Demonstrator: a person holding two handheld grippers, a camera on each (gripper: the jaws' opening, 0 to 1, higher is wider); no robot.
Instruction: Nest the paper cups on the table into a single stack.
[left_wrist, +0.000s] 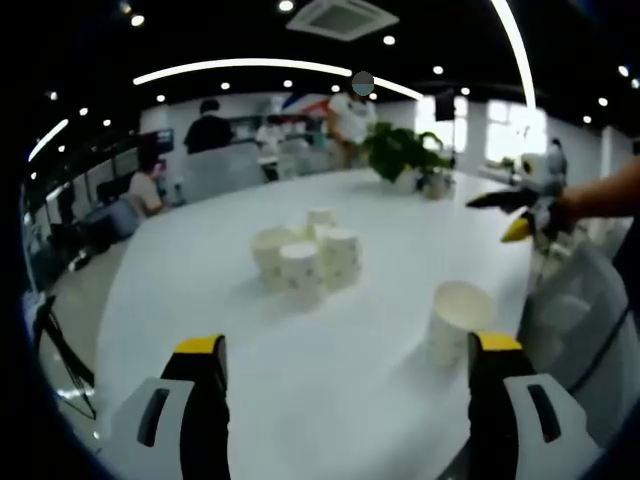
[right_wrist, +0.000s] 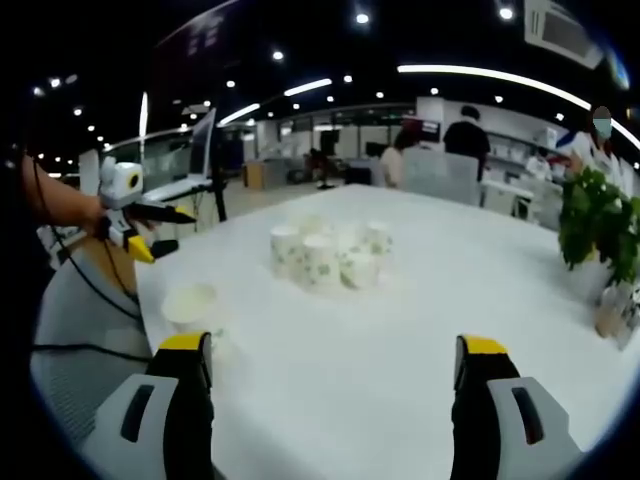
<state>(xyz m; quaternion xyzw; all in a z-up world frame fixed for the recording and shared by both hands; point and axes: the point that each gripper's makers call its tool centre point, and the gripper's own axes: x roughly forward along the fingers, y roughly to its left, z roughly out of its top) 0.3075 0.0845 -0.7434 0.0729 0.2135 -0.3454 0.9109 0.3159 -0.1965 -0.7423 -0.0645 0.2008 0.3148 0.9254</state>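
Several white paper cups with a green print stand in a cluster (left_wrist: 305, 258) on the white table (left_wrist: 330, 400); the same cluster (right_wrist: 330, 252) sits mid-table in the right gripper view. One more paper cup (left_wrist: 455, 322) stands alone near the table edge, just beyond my left gripper's right jaw, and shows as a lone cup (right_wrist: 190, 308) near my right gripper's left jaw. My left gripper (left_wrist: 345, 385) is open with nothing between its jaws. My right gripper (right_wrist: 335, 385) is open too and holds nothing. Each gripper appears in the other's view, held off the table's side.
A potted green plant (left_wrist: 405, 152) stands at the table's far end, seen also as a plant (right_wrist: 600, 225) at the right. A grey chair (right_wrist: 85, 330) sits by the table edge. People and desks fill the office behind.
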